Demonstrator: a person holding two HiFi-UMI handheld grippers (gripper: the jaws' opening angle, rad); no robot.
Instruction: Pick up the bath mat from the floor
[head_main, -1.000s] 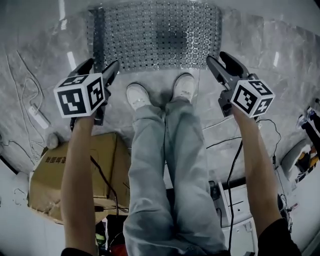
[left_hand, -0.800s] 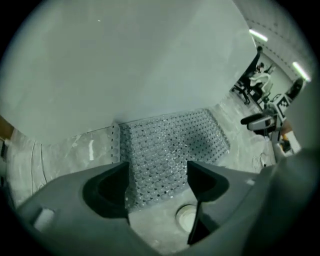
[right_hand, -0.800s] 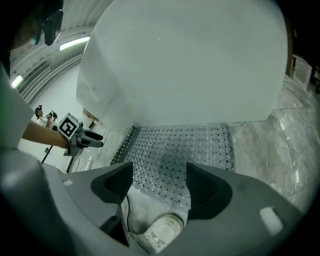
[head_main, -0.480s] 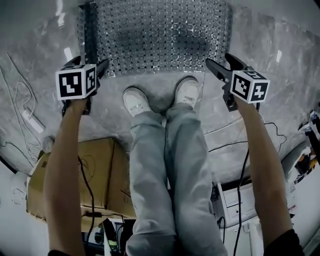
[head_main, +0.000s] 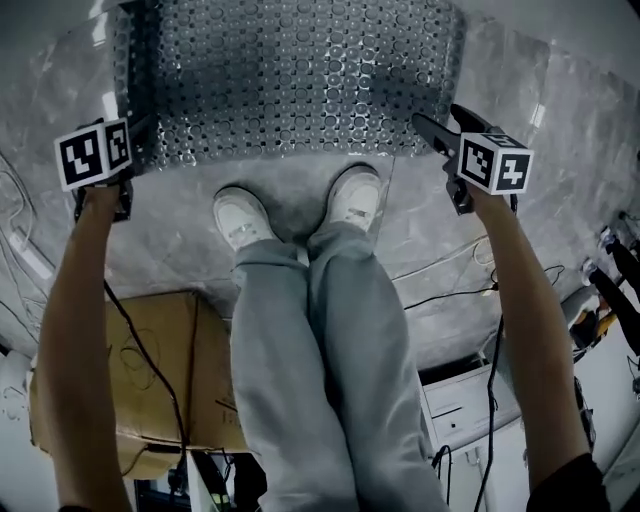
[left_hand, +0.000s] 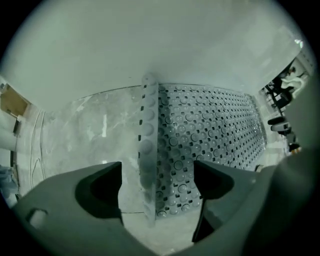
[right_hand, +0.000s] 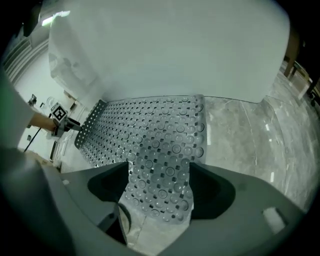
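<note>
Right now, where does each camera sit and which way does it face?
Head view: on the head, steeply down at the bath mat; legs, shoes, forearms show.
Left gripper view: on left tool, along its opening jaws; mat's raised edge between them.
Right gripper view: on right tool, along its open jaws; mat's corner between them.
Shared: all see the mat.
</note>
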